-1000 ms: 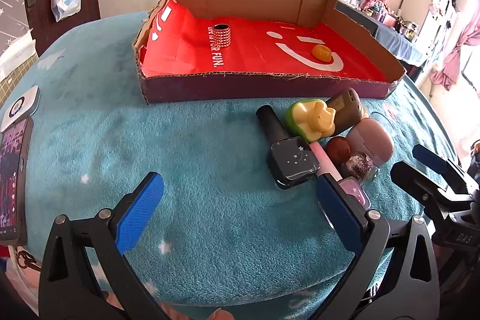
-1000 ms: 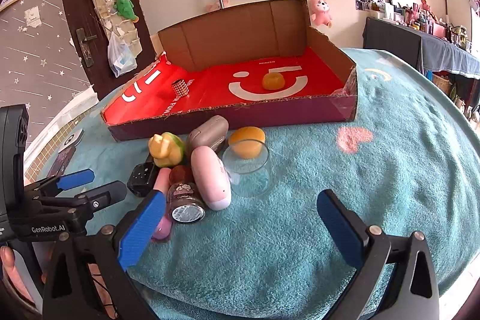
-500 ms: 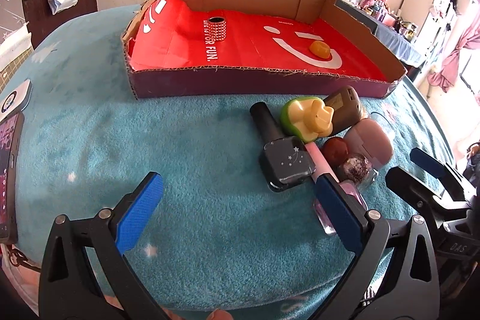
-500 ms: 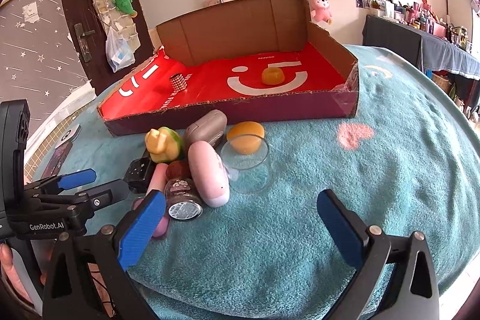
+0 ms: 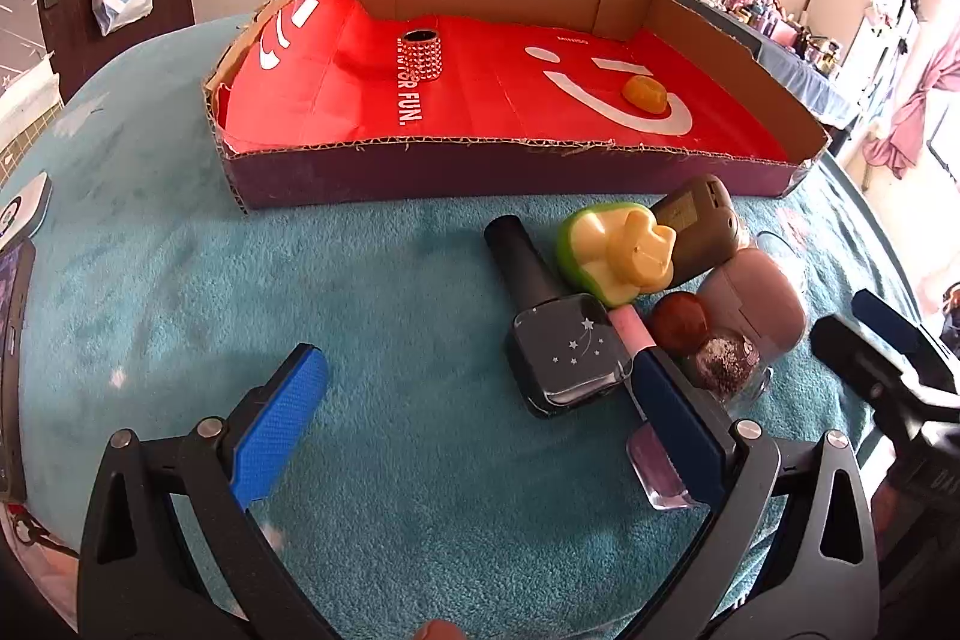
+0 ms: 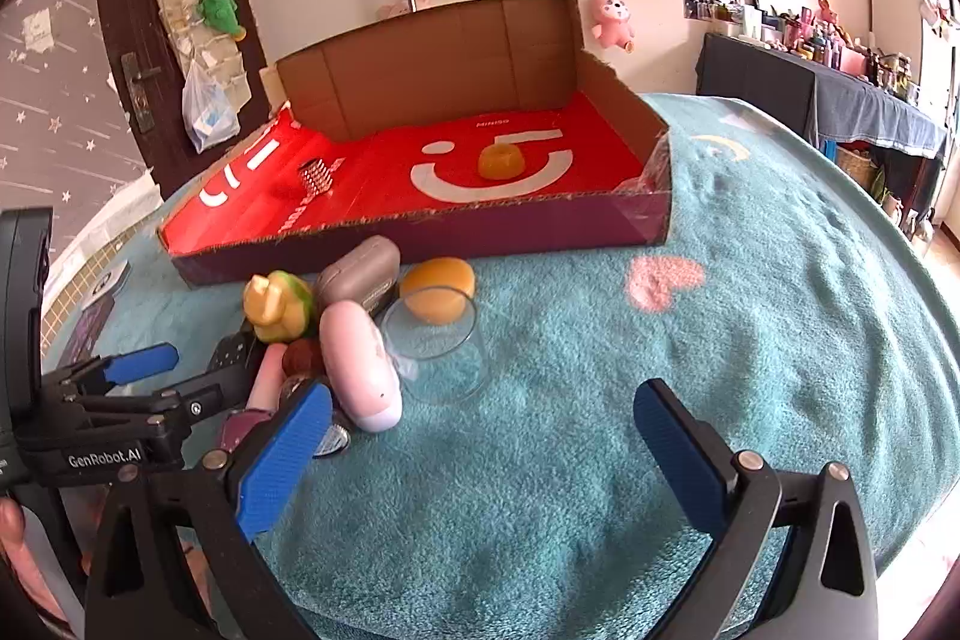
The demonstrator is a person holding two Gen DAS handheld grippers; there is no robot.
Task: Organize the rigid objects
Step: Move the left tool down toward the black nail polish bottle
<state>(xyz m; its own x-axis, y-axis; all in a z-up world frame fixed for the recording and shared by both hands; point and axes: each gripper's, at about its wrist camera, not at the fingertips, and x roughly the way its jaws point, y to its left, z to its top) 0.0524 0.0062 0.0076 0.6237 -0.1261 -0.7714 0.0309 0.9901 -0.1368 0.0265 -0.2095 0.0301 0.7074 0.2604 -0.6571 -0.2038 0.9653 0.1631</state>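
Left wrist view: the left gripper (image 5: 474, 430) gapes wide and empty over the teal blanket (image 5: 360, 310), a dark nail-polish bottle (image 5: 558, 340) just inside its right finger, the red-lined cardboard box (image 5: 480, 172) well ahead. Right wrist view: the right gripper (image 6: 486, 460) is equally wide and empty (a clear glass (image 6: 438, 340) lies just ahead). Judged a pre-grasp approach; next, centre on one item and close.

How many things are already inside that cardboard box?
2: a sparkly ring toward the left of the box, and an orange mould on the white smile at right. Nothing seems hidden behind the low front wall.
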